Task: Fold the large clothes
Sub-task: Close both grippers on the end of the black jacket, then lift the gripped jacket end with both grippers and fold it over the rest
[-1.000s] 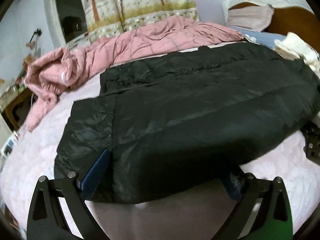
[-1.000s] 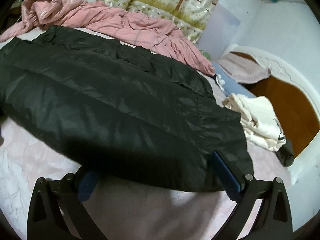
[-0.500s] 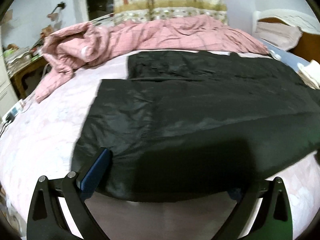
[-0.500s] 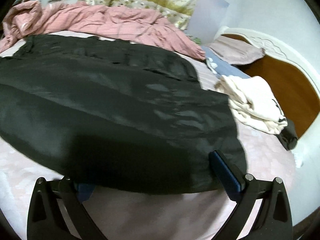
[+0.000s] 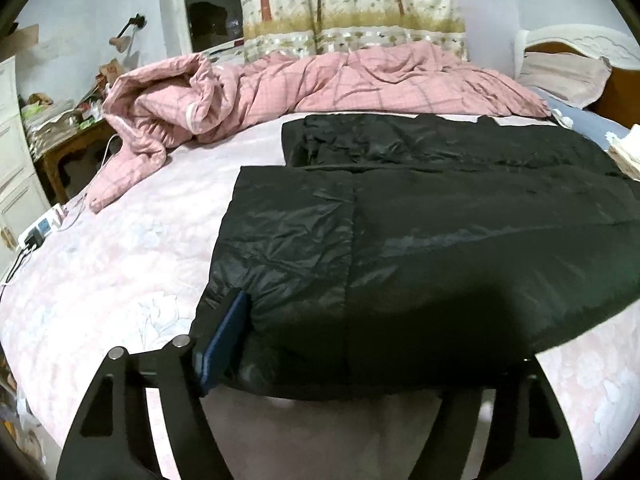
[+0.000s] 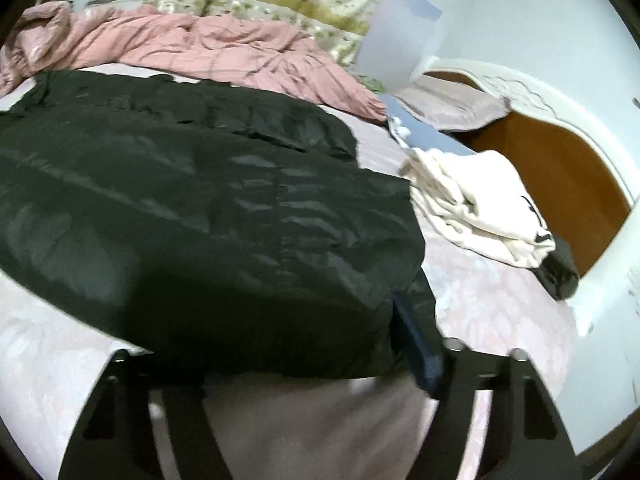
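A large black puffy jacket [image 5: 420,216] lies spread flat on the pink bedsheet [image 5: 120,280]. In the right wrist view the same jacket [image 6: 200,200] fills the left and middle. My left gripper [image 5: 352,360] is at the jacket's near left corner. Its jaws are closing with the hem between them. The blue left pad [image 5: 224,340] touches the fabric, and the other finger is hidden under the jacket. My right gripper [image 6: 296,360] is at the near right corner, also closing around the hem. Its blue right pad [image 6: 416,344] shows, blurred.
A crumpled pink checked quilt [image 5: 320,84] lies along the far side of the bed. Folded white clothes [image 6: 480,208] and a dark item [image 6: 560,276] sit to the right near the wooden headboard [image 6: 560,168]. A power strip [image 5: 40,232] and a bedside table [image 5: 68,148] are on the left.
Both grippers' fingers have drawn inward around the jacket's near hem. Each view has swung sideways a little. The jacket itself lies as before.
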Demonstrator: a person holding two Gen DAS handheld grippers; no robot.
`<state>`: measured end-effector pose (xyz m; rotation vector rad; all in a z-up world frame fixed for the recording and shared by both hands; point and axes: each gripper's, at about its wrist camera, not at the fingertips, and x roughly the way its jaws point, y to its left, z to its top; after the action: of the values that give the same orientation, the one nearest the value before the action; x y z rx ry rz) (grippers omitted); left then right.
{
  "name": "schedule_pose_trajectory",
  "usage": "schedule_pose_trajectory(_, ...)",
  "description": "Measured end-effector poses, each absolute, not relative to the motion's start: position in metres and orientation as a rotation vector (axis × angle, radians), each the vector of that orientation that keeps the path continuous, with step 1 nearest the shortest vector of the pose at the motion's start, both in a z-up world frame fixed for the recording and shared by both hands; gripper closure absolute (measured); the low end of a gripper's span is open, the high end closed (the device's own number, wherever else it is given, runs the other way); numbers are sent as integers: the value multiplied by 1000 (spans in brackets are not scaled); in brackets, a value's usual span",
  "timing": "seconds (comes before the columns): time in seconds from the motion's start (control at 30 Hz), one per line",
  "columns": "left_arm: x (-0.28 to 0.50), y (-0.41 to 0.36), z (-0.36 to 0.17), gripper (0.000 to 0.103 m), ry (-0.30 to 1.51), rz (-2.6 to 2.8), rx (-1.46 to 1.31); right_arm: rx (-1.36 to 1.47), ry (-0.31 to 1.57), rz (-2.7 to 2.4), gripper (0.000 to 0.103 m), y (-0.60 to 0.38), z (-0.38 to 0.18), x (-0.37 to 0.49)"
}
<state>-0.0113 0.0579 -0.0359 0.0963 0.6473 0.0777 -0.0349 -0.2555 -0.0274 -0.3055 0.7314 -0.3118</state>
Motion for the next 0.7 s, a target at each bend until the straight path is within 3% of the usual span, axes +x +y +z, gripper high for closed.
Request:
schedule_pose_trajectory(0.17,-16,52,-34,58,634,63,137,-224,732,-268,67,-257,-24,-39)
schedule_pose_trajectory(0.33,-22,53,-25,81,599,51,118,-187,681,-238,75,-258,-13,-49)
schedule_pose_trajectory(0.47,-34,54,-17,83,589,51,132,-190,635,-252,75,-253,-4,-62)
schedule_pose_trajectory(0.7,-66,59,-2,89,545,23,122,-191,536,-218,85,-245,12,-97)
